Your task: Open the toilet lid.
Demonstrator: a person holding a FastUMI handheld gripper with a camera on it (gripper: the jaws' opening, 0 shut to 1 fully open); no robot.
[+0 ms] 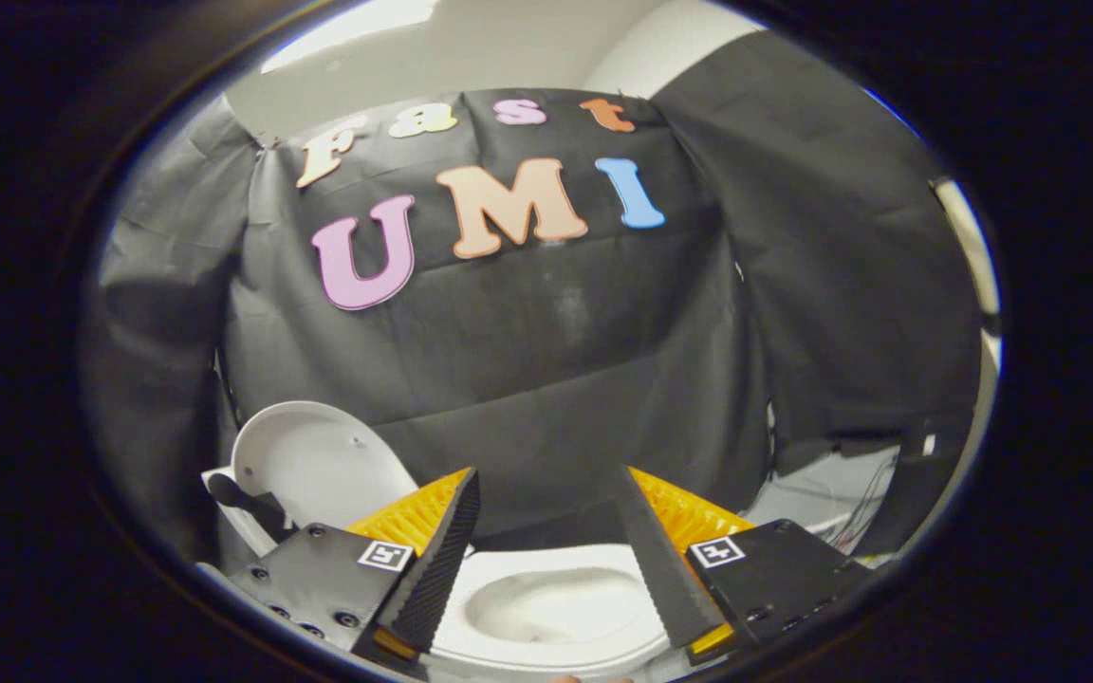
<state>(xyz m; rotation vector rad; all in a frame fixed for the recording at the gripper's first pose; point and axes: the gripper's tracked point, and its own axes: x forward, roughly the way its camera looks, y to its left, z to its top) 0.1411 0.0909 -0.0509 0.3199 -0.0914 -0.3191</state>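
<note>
Hovering above the toilet [546,607], the gripper [546,503] is pointing its two fingers forward toward the black cloth wall [546,360] of the booth. In the gripper view, the fingers [433,560] are standing spread well apart, released, with nothing held between them and neither finger pressing on any object.

The toilet bowl is showing in the gap between the fingers, below them, with its white rim and the hollow of the bowl exposed to the camera. The bowl is lying just under the fingertips rather than ahead of them.

The toilet lid [319,465] is standing raised at the left of the toilet, beyond the left finger. It is leaning upright with its pale inner face turned toward the camera, and its lower edge is passing behind the body of the left finger. A dark handle-like part [243,498] is resting against the lower left of the lid; its exact nature cannot be told.

To the right, beyond the right finger, a light floor area [831,493] with thin cables is appearing under the hanging cloth.
</note>
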